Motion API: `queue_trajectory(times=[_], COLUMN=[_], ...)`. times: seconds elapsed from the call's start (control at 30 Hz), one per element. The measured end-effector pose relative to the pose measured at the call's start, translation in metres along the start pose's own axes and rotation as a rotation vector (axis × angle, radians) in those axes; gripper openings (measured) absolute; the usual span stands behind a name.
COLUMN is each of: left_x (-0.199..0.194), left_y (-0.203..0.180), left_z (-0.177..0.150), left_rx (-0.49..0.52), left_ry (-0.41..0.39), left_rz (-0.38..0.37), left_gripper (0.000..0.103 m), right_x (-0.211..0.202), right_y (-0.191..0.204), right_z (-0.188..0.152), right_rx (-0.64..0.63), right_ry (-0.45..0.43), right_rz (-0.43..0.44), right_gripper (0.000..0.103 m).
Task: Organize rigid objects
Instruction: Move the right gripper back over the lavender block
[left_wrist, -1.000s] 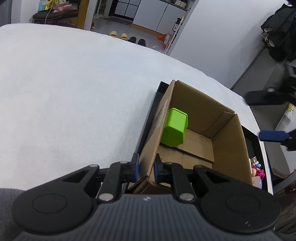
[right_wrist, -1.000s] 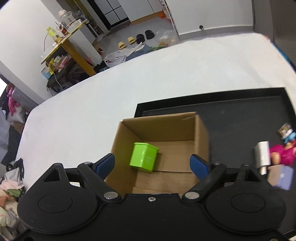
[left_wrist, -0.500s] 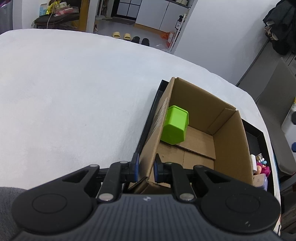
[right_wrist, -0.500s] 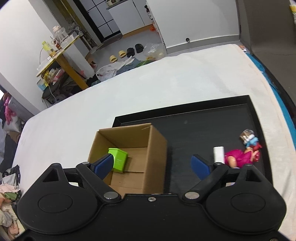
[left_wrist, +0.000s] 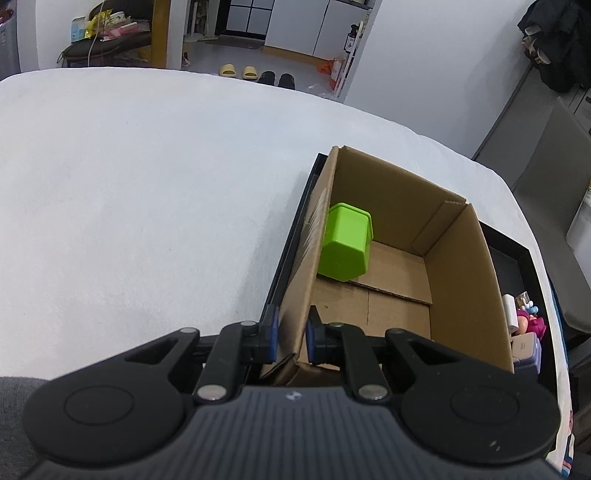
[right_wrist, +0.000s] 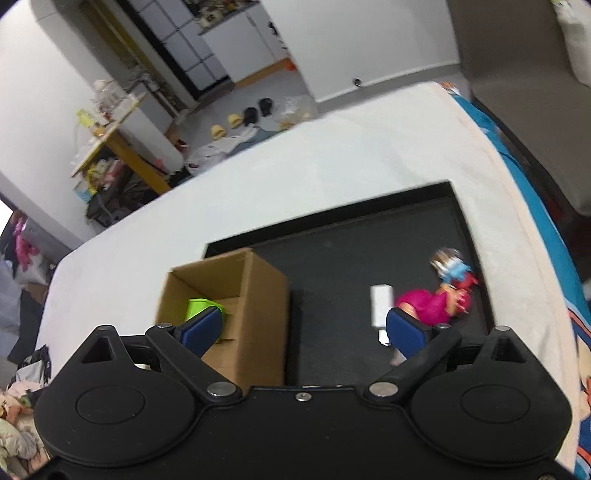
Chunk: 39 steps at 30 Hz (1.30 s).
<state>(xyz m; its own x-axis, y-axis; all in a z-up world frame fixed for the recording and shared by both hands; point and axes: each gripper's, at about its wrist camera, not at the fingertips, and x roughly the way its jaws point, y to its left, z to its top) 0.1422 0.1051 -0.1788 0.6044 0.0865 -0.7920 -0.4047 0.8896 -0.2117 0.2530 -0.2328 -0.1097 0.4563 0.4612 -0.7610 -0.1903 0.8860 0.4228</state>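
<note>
a lived-in room lies behind: white cabinets, slippers on the floor, a cluttered wooden side table. in front is a wide surface under a white cloth (left_wrist: 147, 192), and on it a shallow black rectangular tray (right_wrist: 354, 236). an open brown cardboard box (left_wrist: 461, 266) stands at the tray's left end.

the left gripper (left_wrist: 291, 334) is clenched on the box's near-left wall, one blue pad outside and one inside, probably to keep the light box from sliding or tipping while things are dropped in. inside, a lime-green plastic cup with faceted sides (left_wrist: 345, 245) lies on its side against that same wall, its rim pointing away from the camera, so one item looks sorted already.

the right gripper (right_wrist: 303, 328) hovers over the bare tray between the box and the remaining things, grasping nothing; its jaws have just been opening wider, with only tray floor showing between them, which reads as readying for the next pick. ahead of its right pad lie a small white rectangular block (right_wrist: 380, 304), flat on the tray, and just beside it a doll in a magenta dress (right_wrist: 428, 304), blurred, with a pale blue-trimmed head end toward the tray's far-right corner. a lilac box (left_wrist: 526, 349) sits near them in the left view.
</note>
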Motion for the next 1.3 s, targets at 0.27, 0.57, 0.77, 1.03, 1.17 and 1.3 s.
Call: queue_trajectory(times=[0.27,0.57,0.77,1.03,1.17,1.3], left_x=[0.002,0.004,0.005,0.006,0.006,0.006], left_y=[-0.006,-0.003,-0.001,0.002,0.004,0.006], left_z=[-0.003,-0.004,-0.004,-0.003,-0.002,-0.002], left_rx=[0.016,0.002,0.000,-0.008,-0.010,-0.018], left_ry=[-0.015,-0.006,-0.007,0.002,0.003,0.003], left_rz=[0.018,0.012,0.010,-0.005,-0.009,-0.014], left_gripper=[0.014,0.014,0.014,0.014,0.014,0.014], right_x=[-0.004,-0.003,0.008,0.034,0.042,0.054], right_y=[-0.040,-0.049,-0.052,-0.065,-0.068,-0.074], right_z=[-0.007,-0.016,-0.019,-0.023,-0.025,-0.027], right_rx=[0.140,0.184,0.152,0.206,0.217,0.246], right_ry=[0.043,0.057,0.051,0.080,0.069,0.093], right_rz=[0.011,0.006,-0.069,-0.083,-0.064,-0.073], right_gripper=[0.096,0.095,0.095,0.095,0.095,0.095])
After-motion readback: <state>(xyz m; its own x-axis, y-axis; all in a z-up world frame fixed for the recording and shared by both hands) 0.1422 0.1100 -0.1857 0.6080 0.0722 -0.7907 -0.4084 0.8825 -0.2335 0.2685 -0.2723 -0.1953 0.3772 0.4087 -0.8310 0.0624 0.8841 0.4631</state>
